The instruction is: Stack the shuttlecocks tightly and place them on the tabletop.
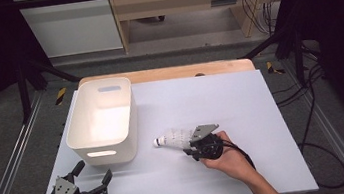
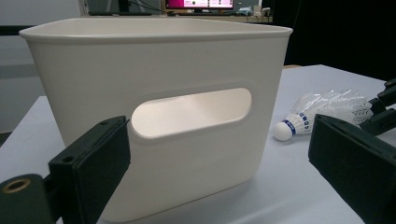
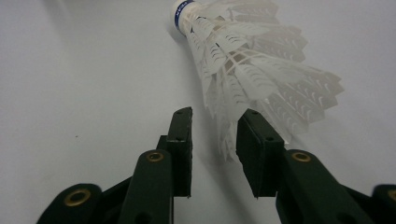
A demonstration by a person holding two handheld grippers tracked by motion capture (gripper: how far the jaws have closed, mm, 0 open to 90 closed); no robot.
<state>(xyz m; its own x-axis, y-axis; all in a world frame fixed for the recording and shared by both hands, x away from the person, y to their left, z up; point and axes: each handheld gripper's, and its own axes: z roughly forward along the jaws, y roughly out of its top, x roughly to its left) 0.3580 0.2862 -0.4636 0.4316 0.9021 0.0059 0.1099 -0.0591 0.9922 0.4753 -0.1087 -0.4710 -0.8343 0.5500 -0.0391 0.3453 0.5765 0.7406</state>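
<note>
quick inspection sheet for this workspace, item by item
surface: white table top, wooden edge at the far side
job's things: shuttlecock lying on its side, cork toward the white bin; bin upright, nothing seen inside
clutter: nothing seen
grippers: right gripper partly open, feather edge between its jaws, pads not pressing; left gripper open, nothing between its jaws, facing the bin's handle slot
cables: black cable trailing from the right gripper; more on the floor at right
surroundings: grey floor, metal rails, wooden furniture behind

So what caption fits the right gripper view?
Right tongs, partly open, around a white shuttlecock's feather edge.
</note>
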